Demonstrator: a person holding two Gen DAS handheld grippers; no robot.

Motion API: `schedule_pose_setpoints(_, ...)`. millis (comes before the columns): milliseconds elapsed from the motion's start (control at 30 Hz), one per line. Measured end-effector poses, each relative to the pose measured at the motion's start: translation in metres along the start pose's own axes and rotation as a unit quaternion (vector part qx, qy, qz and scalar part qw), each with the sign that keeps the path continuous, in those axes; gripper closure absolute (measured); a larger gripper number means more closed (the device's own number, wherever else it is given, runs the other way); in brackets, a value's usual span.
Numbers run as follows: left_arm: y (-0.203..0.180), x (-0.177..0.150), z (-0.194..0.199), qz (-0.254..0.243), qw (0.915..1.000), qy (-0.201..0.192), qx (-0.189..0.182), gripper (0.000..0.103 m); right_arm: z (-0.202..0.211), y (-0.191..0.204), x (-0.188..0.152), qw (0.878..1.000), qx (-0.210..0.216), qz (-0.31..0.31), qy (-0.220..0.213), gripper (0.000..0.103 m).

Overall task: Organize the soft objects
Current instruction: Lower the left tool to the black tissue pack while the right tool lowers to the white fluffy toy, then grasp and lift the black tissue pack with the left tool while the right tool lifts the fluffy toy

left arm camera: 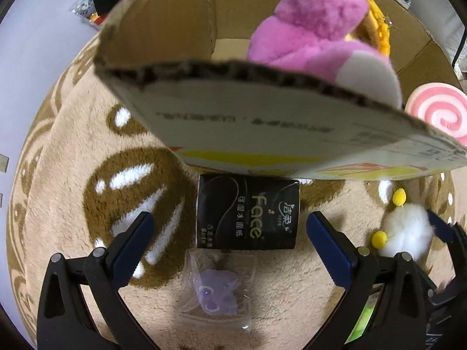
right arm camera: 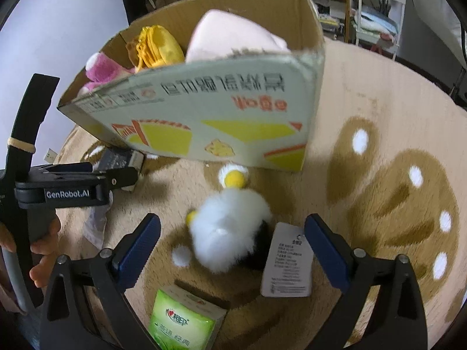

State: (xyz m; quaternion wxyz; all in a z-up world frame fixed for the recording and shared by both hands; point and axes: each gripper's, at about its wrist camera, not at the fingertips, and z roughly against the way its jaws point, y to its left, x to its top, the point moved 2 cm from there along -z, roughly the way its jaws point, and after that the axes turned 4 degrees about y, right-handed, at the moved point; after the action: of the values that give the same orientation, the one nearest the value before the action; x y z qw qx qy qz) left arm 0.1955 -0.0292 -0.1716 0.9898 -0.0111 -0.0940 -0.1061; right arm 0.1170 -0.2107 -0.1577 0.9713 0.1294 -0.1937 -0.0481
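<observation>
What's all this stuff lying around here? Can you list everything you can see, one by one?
cardboard box: one, brown with yellow print, standing on the rug
pink plush toy: one, pink and white, inside the box
yellow plush item: one, yellow, inside the box
pale pink cushion: one, inside the box
pink swirl toy: one, pink and white, in the box by its near wall
black tissue pack: one, on the rug beside the box
purple toy in a clear bag: one, on the rug
white fluffy toy: one, white with yellow bits, tagged, on the rug
green tissue pack: one, on the rug
rug: one, beige and brown
left gripper: fingers open
right gripper: fingers open
</observation>
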Motion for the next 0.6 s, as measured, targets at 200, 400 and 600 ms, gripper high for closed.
schedule_pose_setpoints(200, 0.006, 0.003, -0.012, 0.008, 0.9997, 0.014, 0.017, 0.010, -0.003, -0.003, -0.004, 0.999, -0.032, 0.008, 0.010, 0.033)
schedule_pose_setpoints(400, 0.015, 0.007, -0.019, 0.023, 0.9995, 0.021, 0.004, 0.025, 0.001, -0.007, -0.008, 0.999, -0.031, 0.000, 0.014, 0.044)
schedule_pose_setpoints(600, 0.020, 0.002, -0.012, 0.011, 0.9998, 0.012, 0.007, 0.039, 0.000, 0.006, -0.010, 0.999, -0.037, 0.039, 0.007, 0.067)
